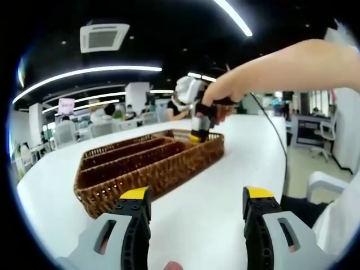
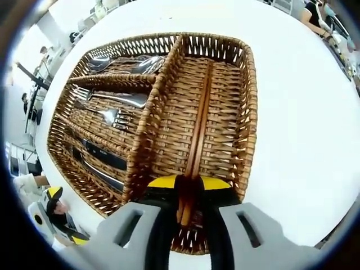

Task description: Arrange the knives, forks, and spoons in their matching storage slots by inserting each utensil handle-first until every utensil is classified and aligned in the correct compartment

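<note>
Wooden stick [image 2: 198, 129], apparently chopsticks, in hand-held gripper [image 2: 188, 194]

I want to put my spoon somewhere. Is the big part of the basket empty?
Not empty: the brown wicker basket holds a long wooden stick there, pinched by the right gripper.

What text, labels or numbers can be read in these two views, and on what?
None can be read.
Pink sign in the far office: blurred, too small to read.
Wicker tray, cutlery, chopsticks and both grippers: no markings show.
</note>
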A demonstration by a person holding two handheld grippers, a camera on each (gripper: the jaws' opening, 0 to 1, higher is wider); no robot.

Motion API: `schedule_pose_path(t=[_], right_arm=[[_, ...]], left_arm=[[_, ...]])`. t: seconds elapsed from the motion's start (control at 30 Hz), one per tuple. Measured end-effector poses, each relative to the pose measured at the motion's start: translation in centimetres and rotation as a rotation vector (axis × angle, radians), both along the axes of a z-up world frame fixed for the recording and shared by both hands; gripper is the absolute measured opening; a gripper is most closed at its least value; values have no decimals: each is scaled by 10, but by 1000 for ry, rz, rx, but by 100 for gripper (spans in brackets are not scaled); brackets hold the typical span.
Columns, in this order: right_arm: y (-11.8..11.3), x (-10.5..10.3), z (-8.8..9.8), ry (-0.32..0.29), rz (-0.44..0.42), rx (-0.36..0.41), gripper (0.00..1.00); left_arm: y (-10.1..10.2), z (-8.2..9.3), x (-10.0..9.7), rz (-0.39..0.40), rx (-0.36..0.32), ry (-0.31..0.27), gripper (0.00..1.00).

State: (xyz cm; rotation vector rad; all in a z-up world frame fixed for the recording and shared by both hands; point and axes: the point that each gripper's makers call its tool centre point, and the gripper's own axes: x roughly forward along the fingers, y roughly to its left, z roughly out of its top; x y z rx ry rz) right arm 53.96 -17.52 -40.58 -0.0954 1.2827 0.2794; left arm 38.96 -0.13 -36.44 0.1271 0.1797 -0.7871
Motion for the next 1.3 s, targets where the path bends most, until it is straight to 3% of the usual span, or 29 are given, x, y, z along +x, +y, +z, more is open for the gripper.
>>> schedule_pose_path(t=[0.33, 0.57, 0.8, 1.0, 1.13, 1.3], right_arm=[[0, 3, 8, -29, -16, 26, 14], [0, 9, 22, -95, -28, 20, 14], [2, 6, 14, -87, -10, 5, 14], [1, 13, 23, -110, 6, -2, 14], [2, 19, 29, -141, 64, 2, 14], [3, 12, 34, -160, 91, 17, 14]], left_arm=[[0, 2, 0, -3, 6, -5, 66], [0, 4, 0, -1, 4, -7, 66], [0, 2, 0, -2, 7, -4, 66], [2, 3, 0, 3, 4, -5, 66], [3, 3, 0, 5, 0, -6, 66], [6, 3, 1, 12, 1, -5, 66]])
